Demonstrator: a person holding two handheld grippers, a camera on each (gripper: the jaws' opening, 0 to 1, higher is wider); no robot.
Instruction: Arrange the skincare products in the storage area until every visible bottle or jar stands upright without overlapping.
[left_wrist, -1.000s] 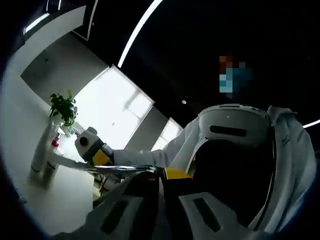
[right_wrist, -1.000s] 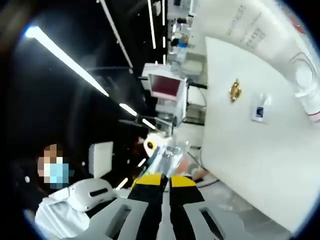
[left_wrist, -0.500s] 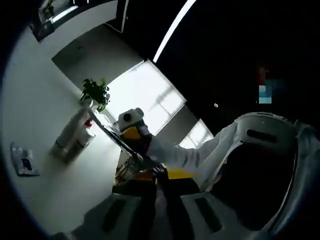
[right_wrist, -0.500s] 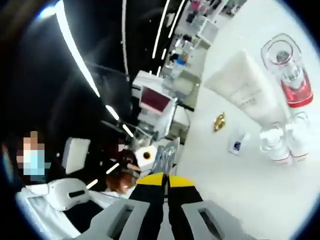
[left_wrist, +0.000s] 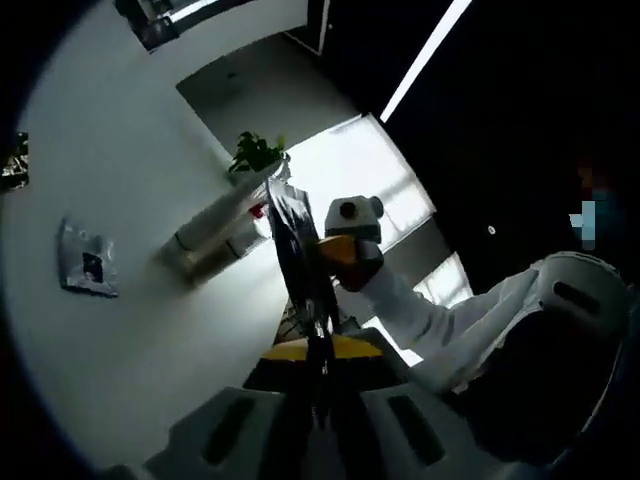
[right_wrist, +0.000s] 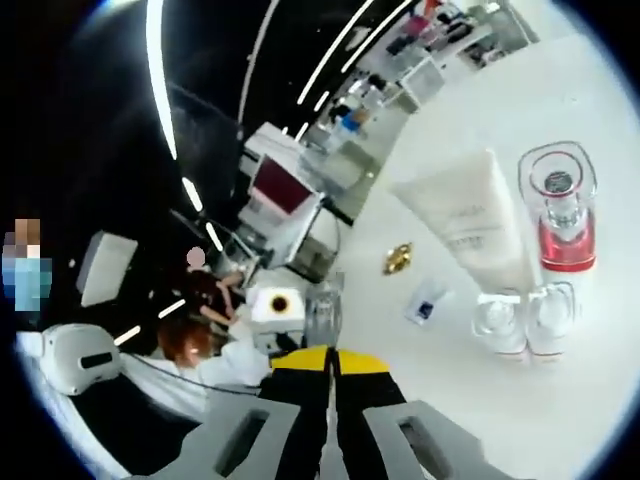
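Both grippers hold one thin, shiny, crinkled sachet (left_wrist: 300, 270) stretched between them: the left gripper (left_wrist: 320, 372) has its fingers closed on one end, and the right gripper (right_wrist: 331, 362) has its fingers closed on the other, edge-on ahead of its tips. The main risk, as I judge it, is the foil tearing or slipping out if the hands pull apart or twist, and it is too limp to stand upright. Beyond the right fingers, on the white table (right_wrist: 500, 400), lie a white tube (right_wrist: 470, 225), a clear bottle with red liquid (right_wrist: 560, 215) and two small clear-capped bottles (right_wrist: 520, 322), close together; a small sachet (right_wrist: 427, 301) and a gold item (right_wrist: 397, 258) sit nearer. The crowded cluster leaves little room to set the held sachet down without overlap.
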